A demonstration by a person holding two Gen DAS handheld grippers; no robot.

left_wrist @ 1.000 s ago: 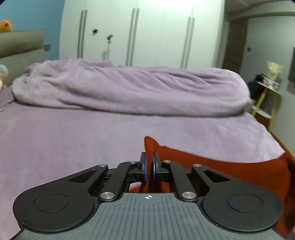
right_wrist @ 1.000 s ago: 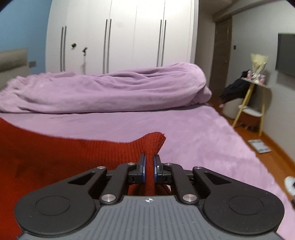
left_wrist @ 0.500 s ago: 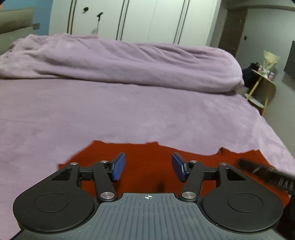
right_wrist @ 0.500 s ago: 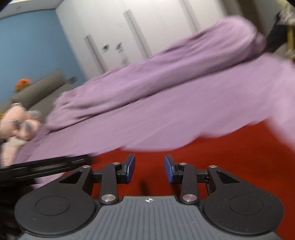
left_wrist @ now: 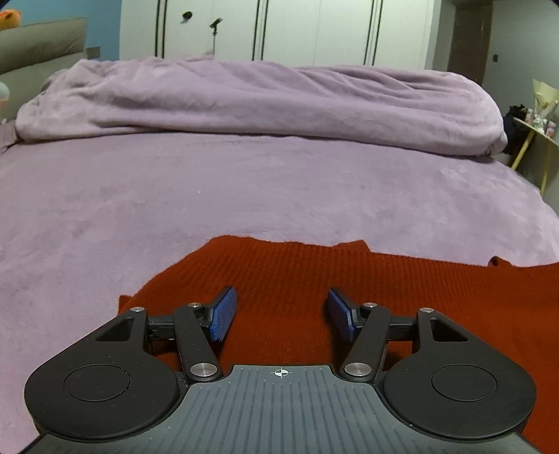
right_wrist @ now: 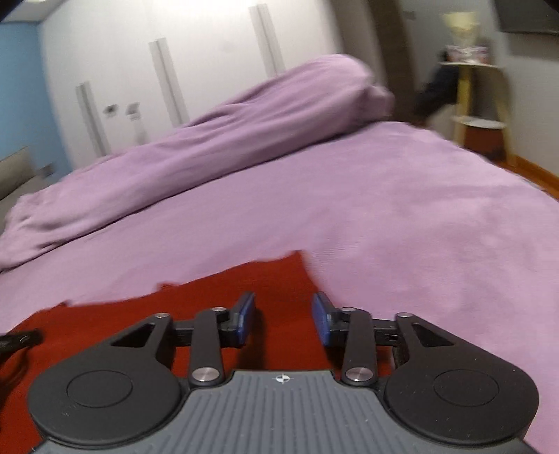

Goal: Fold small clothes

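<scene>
Left gripper (left_wrist: 281, 314), blue pads spread, over flat rust-red ribbed knit garment (left_wrist: 401, 279) at purple bed's (left_wrist: 244, 192) near edge.

Beyond the flat red garment (left_wrist: 314, 279) the bedsheet (left_wrist: 244, 188) lies bare. A bunched duvet (left_wrist: 262, 101) walls off its far side.

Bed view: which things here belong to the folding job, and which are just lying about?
Job:
red knit garment
left gripper, open above it
right gripper, jaws opening

Lying about:
rolled purple blanket
wardrobe
yellow side table
</scene>
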